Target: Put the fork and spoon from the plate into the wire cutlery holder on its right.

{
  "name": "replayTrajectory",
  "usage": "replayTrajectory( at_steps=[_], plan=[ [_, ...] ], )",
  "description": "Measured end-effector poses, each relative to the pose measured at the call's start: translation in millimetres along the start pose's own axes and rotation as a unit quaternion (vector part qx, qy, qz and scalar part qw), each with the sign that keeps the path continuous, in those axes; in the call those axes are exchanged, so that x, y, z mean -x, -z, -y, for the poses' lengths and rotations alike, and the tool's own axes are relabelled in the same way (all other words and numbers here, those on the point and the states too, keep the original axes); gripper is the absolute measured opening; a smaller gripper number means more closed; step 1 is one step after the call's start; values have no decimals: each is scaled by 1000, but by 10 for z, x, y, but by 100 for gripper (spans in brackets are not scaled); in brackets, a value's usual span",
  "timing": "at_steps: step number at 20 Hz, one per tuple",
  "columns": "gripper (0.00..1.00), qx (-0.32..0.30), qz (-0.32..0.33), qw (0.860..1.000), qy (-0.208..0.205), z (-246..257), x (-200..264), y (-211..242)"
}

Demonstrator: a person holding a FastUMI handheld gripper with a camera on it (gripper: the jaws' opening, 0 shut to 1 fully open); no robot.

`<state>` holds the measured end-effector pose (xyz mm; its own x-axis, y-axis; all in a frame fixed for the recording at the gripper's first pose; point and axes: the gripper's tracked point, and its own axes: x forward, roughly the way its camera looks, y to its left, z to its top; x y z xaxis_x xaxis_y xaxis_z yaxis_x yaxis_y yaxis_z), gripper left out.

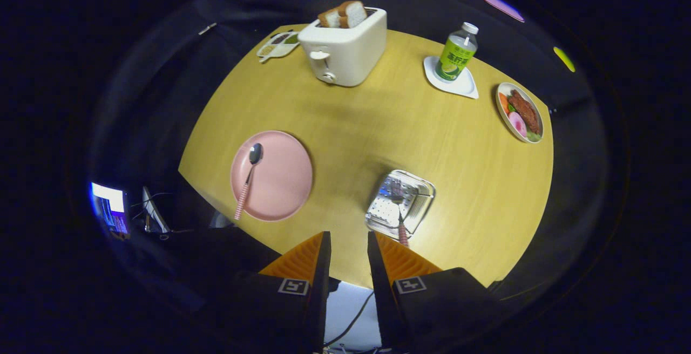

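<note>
While the claw [349, 243] hangs empty, parted, the spoon [249, 176] lies on the round plate [280, 176].

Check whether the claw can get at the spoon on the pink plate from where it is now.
Probably yes. The claw is open and holds nothing, and the spoon lies exposed on the pink plate, ahead and left of the fingers, with bare table around it. The fork already stands in the wire holder.

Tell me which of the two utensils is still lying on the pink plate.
The spoon; it lies on the pink plate, while the fork stands in the wire holder.
</note>
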<state>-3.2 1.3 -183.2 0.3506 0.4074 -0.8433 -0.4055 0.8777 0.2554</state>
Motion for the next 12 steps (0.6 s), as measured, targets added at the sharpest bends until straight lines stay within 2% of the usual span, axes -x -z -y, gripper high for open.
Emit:
replayTrajectory(
  at_steps=[3, 6, 12],
  plan=[
    [43, 5, 28, 999, -41, -667, -208, -55],
    [43, 9, 23, 997, -79, -1221, -552, -5],
    [43, -39, -22, 993, -111, -1830, -1368, 104]
  ],
)
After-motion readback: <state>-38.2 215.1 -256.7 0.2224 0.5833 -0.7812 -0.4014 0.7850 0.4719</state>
